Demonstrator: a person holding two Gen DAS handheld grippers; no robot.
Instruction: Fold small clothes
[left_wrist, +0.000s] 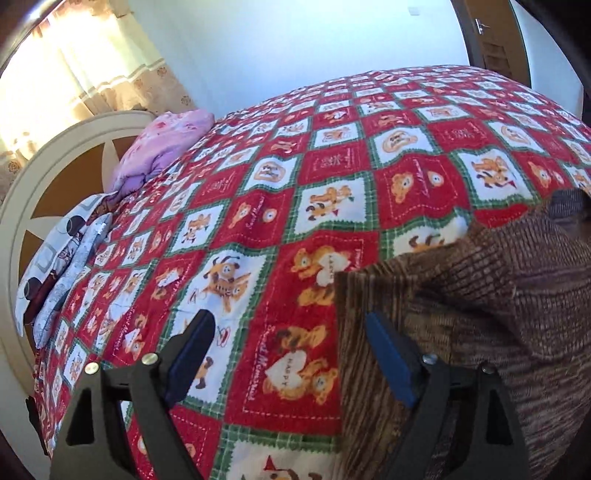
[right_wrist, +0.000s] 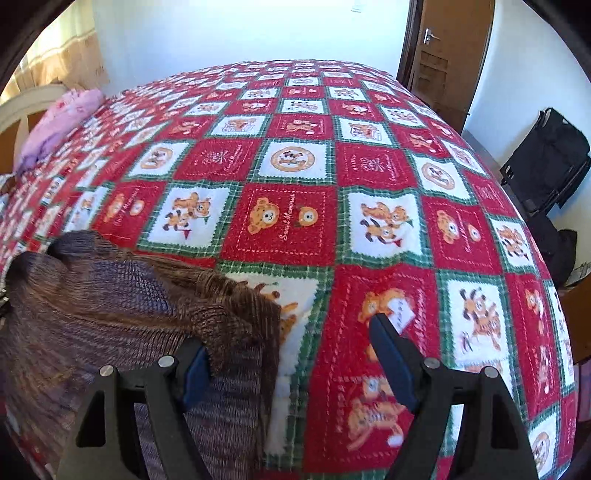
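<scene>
A brown ribbed knit garment (left_wrist: 480, 295) lies on the near part of the bed, at the right in the left wrist view and at the lower left in the right wrist view (right_wrist: 110, 314). My left gripper (left_wrist: 288, 325) is open, its right finger over the garment's left edge and its left finger over the bedspread. My right gripper (right_wrist: 288, 339) is open, its left finger against the garment's right edge and its right finger over bare bedspread. Neither holds anything.
The bed is covered by a red, white and green bear-print bedspread (right_wrist: 295, 166). A pink bundle (left_wrist: 162, 144) and patterned pillows (left_wrist: 62, 254) lie by the white headboard (left_wrist: 48, 155). A wooden door (right_wrist: 443, 55) and black bags (right_wrist: 546, 155) stand at the right.
</scene>
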